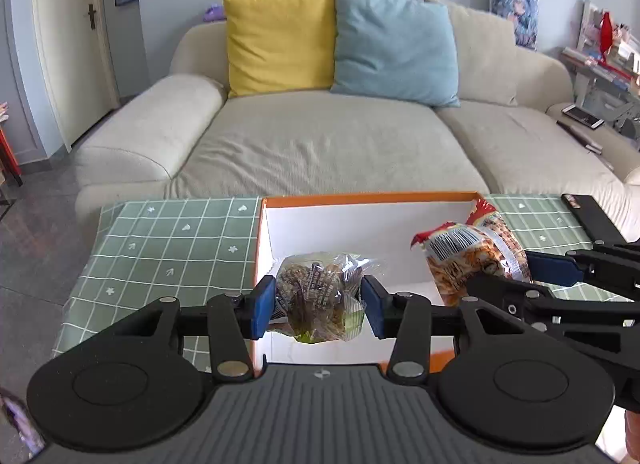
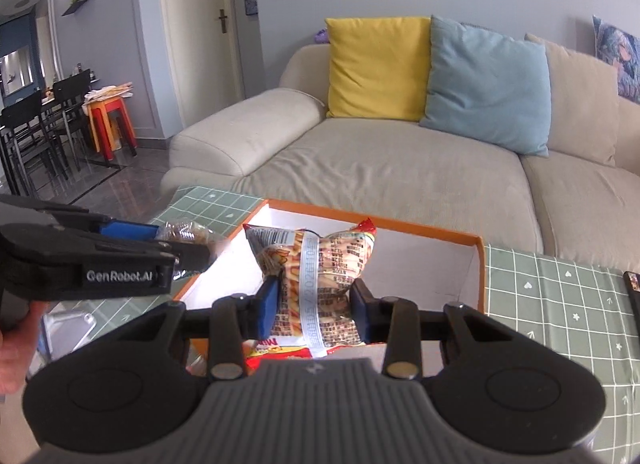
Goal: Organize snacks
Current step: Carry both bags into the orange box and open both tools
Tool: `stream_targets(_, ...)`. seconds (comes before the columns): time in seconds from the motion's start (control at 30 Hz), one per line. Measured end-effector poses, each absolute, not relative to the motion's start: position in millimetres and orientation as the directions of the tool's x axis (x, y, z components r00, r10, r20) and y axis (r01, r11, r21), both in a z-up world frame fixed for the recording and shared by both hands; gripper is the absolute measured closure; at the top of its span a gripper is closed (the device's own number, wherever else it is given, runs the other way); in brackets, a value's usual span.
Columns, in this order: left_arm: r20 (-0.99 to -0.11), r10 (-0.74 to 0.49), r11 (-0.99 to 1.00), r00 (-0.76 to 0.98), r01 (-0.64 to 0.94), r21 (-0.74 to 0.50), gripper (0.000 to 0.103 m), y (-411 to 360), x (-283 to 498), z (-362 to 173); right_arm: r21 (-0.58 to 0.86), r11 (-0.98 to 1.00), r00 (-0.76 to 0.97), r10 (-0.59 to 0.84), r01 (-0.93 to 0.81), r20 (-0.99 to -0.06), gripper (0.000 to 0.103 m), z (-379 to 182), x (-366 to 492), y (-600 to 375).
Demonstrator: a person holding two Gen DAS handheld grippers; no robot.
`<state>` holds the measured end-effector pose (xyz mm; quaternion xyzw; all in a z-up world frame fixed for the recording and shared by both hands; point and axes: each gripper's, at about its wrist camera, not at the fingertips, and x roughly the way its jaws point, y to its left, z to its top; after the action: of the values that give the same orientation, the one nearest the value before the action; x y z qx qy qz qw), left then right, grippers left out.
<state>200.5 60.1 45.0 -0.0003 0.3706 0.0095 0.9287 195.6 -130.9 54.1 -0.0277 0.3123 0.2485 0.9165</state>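
Both snacks are in the air above the open orange-rimmed white cardboard box [image 1: 360, 200] at the bench's far edge: the left tool [image 1: 318, 302] is clamped on a clear crinkly packet of brown pastries [image 1: 320, 292], the right tool [image 2: 314, 304] on a red-and-orange printed crisp bag [image 2: 320, 268]. This looks like the carrying step, so next each packet needs lowering into the box side by side before the pads let go.

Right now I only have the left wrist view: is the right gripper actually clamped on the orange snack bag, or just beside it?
Observer: Clamped. The right wrist view shows both blue pads of the right gripper pressing the orange snack bag at its waist.
Operator: Any sign of the person?
Observer: Yes, a hand at that view's left edge grips the handle of the left gripper, which holds the clear snack bag.
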Motion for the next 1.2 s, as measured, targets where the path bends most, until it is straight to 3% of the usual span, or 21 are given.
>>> stream_targets(0.57,-0.880,0.006,0.999,0.475,0.026,0.021,0.050,65.2,274.4,-29.8,0.184,0.887,0.455,0.383,-0.423,-0.804,0.067,-30.3,288.3,-99.2)
stream_targets(0.9,-0.907,0.050,0.994,0.419,0.067,0.086,0.049,58.6,278.4,-46.5,0.208,0.895,0.350,0.356,-0.395,-0.867,0.067,-57.9,295.6,-89.5)
stream_targets(1.2,-0.910,0.098,0.985,0.403,0.088,0.145,0.041,51.3,281.3,-49.4,0.208,0.908,0.337,0.337,-0.364,-0.879,0.065,-60.8,297.8,-90.2)
